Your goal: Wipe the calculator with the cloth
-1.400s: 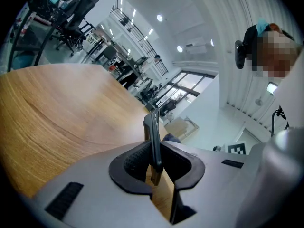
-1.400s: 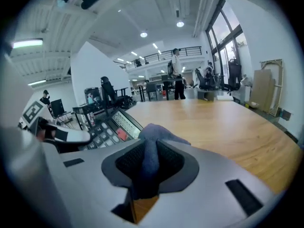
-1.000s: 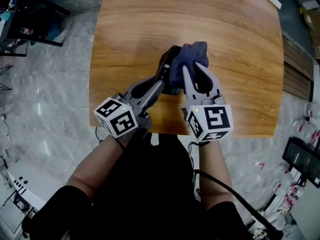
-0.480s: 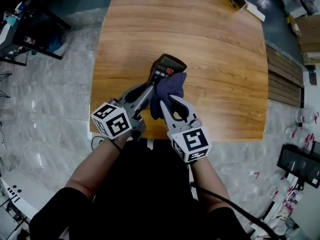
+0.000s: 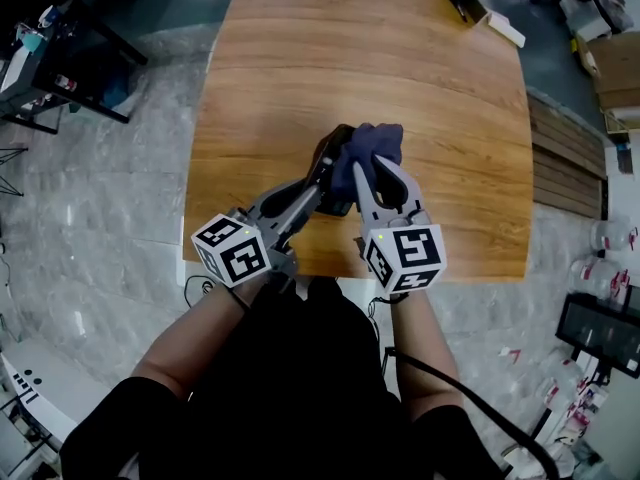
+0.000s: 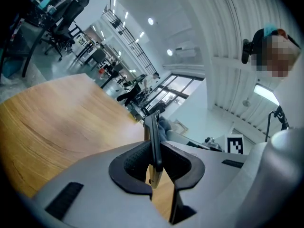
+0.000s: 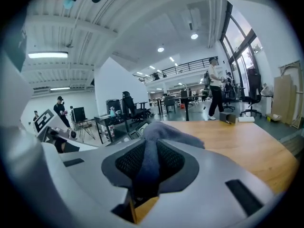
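Observation:
In the head view a dark calculator point(image 5: 333, 154) is held above the wooden table point(image 5: 420, 78), and my left gripper point(image 5: 325, 175) is shut on its near end. In the left gripper view the calculator point(image 6: 154, 141) stands edge-on between the pads. My right gripper point(image 5: 376, 164) is shut on a dark blue cloth point(image 5: 367, 146), which lies over the calculator's far end and hides most of its face. In the right gripper view the cloth point(image 7: 151, 151) fills the jaws, and calculator keys point(image 7: 136, 133) show just left of it. The two grippers sit side by side and nearly touch.
A small dark-and-white box point(image 5: 486, 16) lies at the table's far right corner. Grey marble floor surrounds the table. A black desk point(image 5: 60, 43) stands to the left and wooden slats point(image 5: 565, 158) to the right. A black cable point(image 5: 450, 378) trails from my right hand.
Half a second ago the cloth had slid back toward me and bared the calculator's far end. Now it has been pushed forward over that end again. The left gripper still holds the calculator.

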Demonstrator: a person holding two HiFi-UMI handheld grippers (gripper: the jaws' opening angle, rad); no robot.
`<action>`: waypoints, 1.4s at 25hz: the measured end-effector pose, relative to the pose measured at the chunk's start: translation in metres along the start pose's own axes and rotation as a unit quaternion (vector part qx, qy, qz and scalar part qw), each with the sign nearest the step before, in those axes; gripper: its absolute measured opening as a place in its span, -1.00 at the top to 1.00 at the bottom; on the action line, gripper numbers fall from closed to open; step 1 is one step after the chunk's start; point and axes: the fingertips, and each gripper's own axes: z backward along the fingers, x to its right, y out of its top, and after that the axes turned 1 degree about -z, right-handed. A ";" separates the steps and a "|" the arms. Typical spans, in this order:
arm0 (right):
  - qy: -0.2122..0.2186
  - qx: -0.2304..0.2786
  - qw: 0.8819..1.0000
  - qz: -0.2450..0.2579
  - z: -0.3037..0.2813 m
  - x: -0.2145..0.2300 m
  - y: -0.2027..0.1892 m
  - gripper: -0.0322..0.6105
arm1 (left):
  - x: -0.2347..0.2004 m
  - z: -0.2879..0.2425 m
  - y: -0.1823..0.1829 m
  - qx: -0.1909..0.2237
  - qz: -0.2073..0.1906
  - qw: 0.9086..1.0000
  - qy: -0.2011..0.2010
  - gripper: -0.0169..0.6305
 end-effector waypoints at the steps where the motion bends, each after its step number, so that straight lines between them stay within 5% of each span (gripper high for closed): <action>1: 0.010 -0.002 1.000 -0.002 0.000 -0.008 -0.004 0.66 | 0.001 0.001 0.000 0.002 0.004 1.000 0.001 0.74; 11: 0.130 -0.052 0.990 -0.001 0.024 -0.092 -0.062 0.66 | -0.015 0.010 0.033 0.045 0.012 0.998 0.031 0.74; 18: 0.176 -0.079 0.981 -0.032 0.025 -0.114 -0.105 0.66 | 0.010 0.006 0.046 0.064 0.040 0.997 0.001 0.74; 24: 0.154 0.044 0.975 -0.153 0.029 -0.080 -0.079 0.66 | 0.018 0.007 0.021 0.047 0.137 0.989 -0.024 0.74; 29: 0.140 0.098 0.978 -0.121 0.038 -0.062 -0.064 0.66 | 0.015 0.012 0.014 0.057 0.205 0.976 -0.038 0.74; 35: 0.084 0.120 0.984 -0.102 0.041 -0.022 -0.060 0.66 | 0.021 0.014 0.018 0.066 0.229 0.969 -0.056 0.74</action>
